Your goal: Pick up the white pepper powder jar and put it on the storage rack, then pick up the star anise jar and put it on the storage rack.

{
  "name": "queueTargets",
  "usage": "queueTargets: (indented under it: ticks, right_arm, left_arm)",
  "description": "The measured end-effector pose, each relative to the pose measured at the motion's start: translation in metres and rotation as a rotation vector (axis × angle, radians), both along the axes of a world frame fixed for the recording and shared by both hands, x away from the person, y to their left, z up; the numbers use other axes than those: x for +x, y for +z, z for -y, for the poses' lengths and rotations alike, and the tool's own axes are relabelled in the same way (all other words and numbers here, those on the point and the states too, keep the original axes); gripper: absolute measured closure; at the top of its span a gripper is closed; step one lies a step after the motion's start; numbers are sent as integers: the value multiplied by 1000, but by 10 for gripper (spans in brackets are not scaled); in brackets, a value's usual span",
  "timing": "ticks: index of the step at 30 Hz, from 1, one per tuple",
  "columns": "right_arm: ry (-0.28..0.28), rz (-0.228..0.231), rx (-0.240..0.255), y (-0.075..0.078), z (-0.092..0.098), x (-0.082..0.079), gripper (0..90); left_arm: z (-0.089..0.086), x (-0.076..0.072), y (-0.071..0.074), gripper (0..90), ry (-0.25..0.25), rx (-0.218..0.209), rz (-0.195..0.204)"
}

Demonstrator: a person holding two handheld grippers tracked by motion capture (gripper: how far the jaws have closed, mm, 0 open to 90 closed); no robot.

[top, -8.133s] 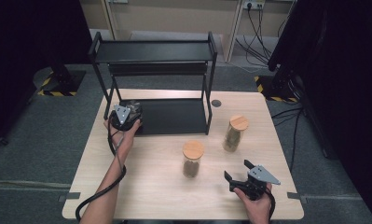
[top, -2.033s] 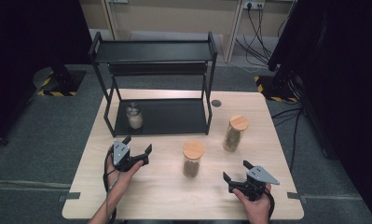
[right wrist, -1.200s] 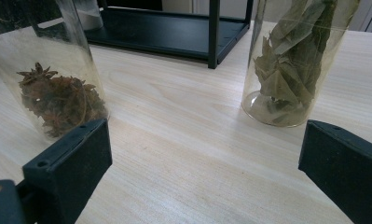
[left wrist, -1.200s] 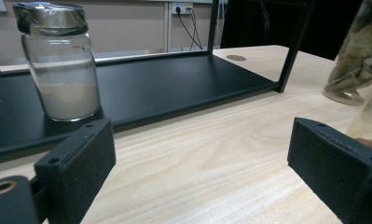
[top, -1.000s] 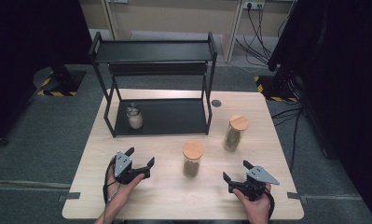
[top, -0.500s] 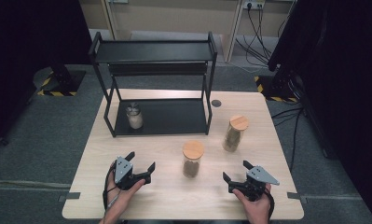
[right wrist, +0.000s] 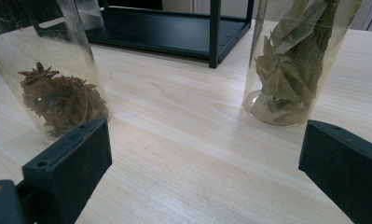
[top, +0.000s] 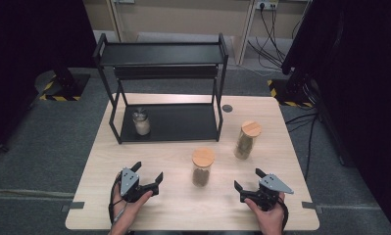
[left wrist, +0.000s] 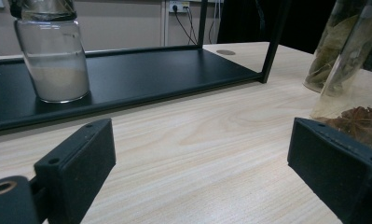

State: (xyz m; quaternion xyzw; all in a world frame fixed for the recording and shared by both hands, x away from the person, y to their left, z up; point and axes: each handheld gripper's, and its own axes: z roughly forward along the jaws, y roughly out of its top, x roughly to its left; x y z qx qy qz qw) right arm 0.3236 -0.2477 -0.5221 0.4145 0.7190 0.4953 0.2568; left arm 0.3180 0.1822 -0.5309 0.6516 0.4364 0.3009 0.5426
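Observation:
A small glass jar of white powder [top: 141,122] [left wrist: 53,51] stands on the lower shelf of the black rack [top: 193,122], at its left end. A cork-lidded jar of star anise [top: 202,167] [right wrist: 58,93] stands on the table in front of the rack. A taller cork-lidded jar of bay leaves [top: 247,139] [right wrist: 291,60] stands to its right. My left gripper [top: 148,172] rests open near the table's front left, nothing between its jaws. My right gripper [top: 248,179] rests open at the front right, also with nothing in it.
The wooden table [top: 183,205] has a round cable hole [top: 227,107] behind the rack's right post. Grey carpet surrounds it, with black stands and cables [top: 310,112] on the right.
The white-powder jar went from my left gripper onto the rack's lower shelf. My left gripper has since drawn back toward the table's front edge. My right gripper has stayed put.

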Motion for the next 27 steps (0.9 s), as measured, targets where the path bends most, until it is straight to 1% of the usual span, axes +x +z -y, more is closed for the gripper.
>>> queueTargets:
  ticks: [4,9,10,11,12,15,16,19,20,22,23,27]
  right_arm:
    - [1,0,-2,0,0,0,25]
    - [0,0,-6,0,0,0,24]
    - [4,12,1,0,-1,-1,25]
    - [9,19,19,0,-1,-2,25]
    - [20,22,31,1,-2,-3,25]
    - [64,61,41,7,-9,-8,25]
    - [86,67,51,9,-12,-10,26]
    - [150,65,104,14,-21,-13,29]
    - [174,70,111,15,-25,-14,32]
    - [225,80,104,18,-33,-17,42]
    - [241,84,106,20,-37,-17,45]
    - [277,104,102,27,-51,-14,55]
  left_arm:
    - [1,1,0,68,-1,5,-5]
    - [1,0,0,69,-5,13,3]
    - [1,0,0,68,-5,12,3]
    - [1,0,0,69,-5,10,2]
    - [1,0,0,69,-5,7,1]
    - [1,1,0,68,-6,8,-3]
    - [1,1,0,68,-7,8,-4]
    - [1,0,0,68,-7,9,-1]
    - [1,0,0,68,-8,9,-1]
    - [1,0,0,68,-9,10,-1]
    - [1,0,0,68,-9,10,-2]
    - [1,1,0,68,-11,9,-4]
